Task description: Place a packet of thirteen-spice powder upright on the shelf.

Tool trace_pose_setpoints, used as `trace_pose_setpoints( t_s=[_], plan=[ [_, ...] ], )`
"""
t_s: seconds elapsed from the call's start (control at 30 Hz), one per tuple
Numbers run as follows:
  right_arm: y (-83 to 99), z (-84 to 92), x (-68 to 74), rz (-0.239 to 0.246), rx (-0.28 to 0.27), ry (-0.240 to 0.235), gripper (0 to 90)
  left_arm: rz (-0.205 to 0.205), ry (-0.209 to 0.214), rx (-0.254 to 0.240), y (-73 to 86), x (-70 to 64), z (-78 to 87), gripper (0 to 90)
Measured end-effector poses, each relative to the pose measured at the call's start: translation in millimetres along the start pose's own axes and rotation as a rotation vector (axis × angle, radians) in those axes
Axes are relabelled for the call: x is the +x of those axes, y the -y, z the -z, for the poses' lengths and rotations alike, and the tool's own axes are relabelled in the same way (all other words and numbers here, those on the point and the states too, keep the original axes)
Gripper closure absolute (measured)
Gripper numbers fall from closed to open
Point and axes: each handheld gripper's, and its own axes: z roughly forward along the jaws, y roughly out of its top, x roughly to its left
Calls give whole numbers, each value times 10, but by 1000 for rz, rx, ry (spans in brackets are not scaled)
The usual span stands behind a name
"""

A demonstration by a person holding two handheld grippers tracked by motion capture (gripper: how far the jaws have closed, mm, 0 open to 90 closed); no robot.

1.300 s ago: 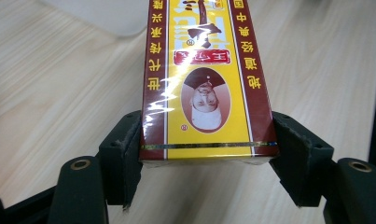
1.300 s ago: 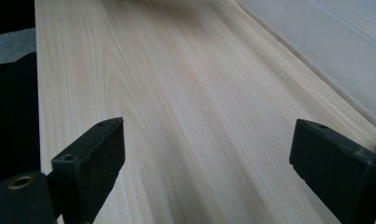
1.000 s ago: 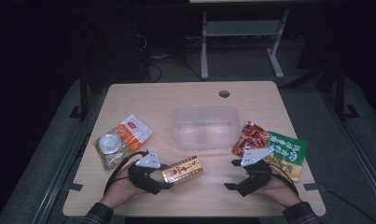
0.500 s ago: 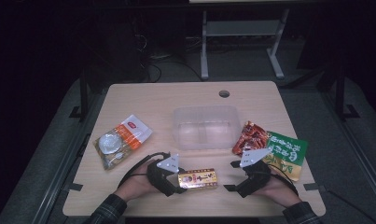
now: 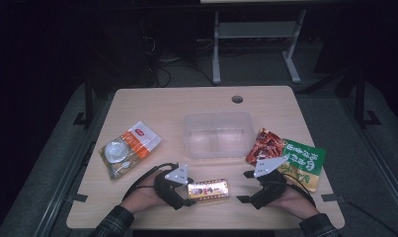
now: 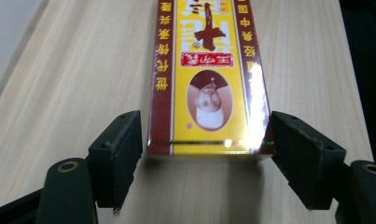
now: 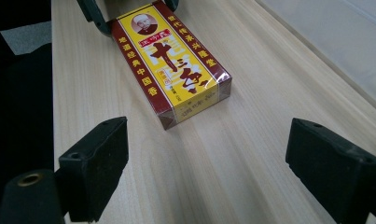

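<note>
Your left gripper [image 5: 186, 193] is sitting low on the table [image 5: 196, 106] with its jaws apart, and they have just been opening further. The near end of the yellow and red box [image 6: 209, 79] is lying between them: in the left gripper view the pads are standing just off its two long sides, a sliver of wood showing on the left, the right pad close enough that contact is hard to rule out. Nothing is being squeezed.

The box is lying flat, its length running straight away from those jaws toward your right gripper [image 5: 258, 190]. That one is waiting a little beyond the far end, jaws wide apart with bare table between them, pointing back at the box [image 7: 169, 60].

Expect the box to be light and fairly stiff, thin card under a glossy wrap. That wrap is throwing glare, so it is probably slippery, and the walls would likely dent under a hard pinch. You are best taking it across the two long sides near the end, where the folded flaps are stiffening it, and closing only until it stops sliding.

Further out, beyond both grippers, a clear plastic tub [image 5: 217, 134] is standing open. A red packet [image 5: 263, 144] and a green packet [image 5: 305, 159] are lying just past your right gripper, and an orange and white bag [image 5: 130, 148] off to the left of your left one.
</note>
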Motion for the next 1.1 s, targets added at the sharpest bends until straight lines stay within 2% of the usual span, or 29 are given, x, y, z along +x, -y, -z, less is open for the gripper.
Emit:
trace_pose_setpoints(
  t_s=[0.1,0.17,0.2,0.23,0.27,0.33,0.37,0.4,0.47,0.5,0.53,0.6,0.7,0.73,0.83,0.97,1.03,1.07,1.1],
  plan=[
    [-5,-2,-1,10,-6,-3,175,6,-9,9,31,-2,30,270],
    [-18,0,10,17,-15,-6,248,5,-6,12,45,-10,26,285],
    [-32,0,18,20,-24,-20,324,4,-4,12,47,-10,25,299],
    [-32,0,18,20,-24,-20,324,4,-4,12,47,-10,25,302],
    [-62,-12,35,40,-29,-35,466,7,-4,8,46,-10,21,308],
    [-88,-33,46,52,-28,-52,617,11,1,5,48,1,21,313],
    [-88,-33,46,52,-28,-52,617,11,1,5,48,1,21,313],
    [-118,-80,47,63,-23,-49,759,10,1,6,48,9,21,315],
    [-141,-123,35,73,-9,-53,840,9,4,10,44,16,22,316],
    [-141,-123,35,73,-9,-53,840,9,5,10,43,17,22,316],
    [-154,-164,18,114,6,-46,898,3,7,17,42,22,27,316],
    [-173,-202,15,109,5,-54,900,1,9,18,41,24,27,317],
    [-199,-248,-32,134,24,-51,900,0,11,22,36,26,28,318],
    [-207,-259,-38,120,19,-63,900,0,12,24,34,27,28,318],
    [-222,-292,-61,133,32,-69,900,3,21,23,31,37,32,319],
    [-221,-334,-48,140,54,-77,900,2,31,13,29,51,44,319],
    [-222,-340,-44,141,56,-78,900,-4,28,15,10,43,60,320],
    [-222,-340,-44,139,56,-79,900,-19,23,18,-11,40,81,320],
    [-217,-343,-43,120,59,-87,900,-26,18,9,-24,38,99,320]
  ],
)
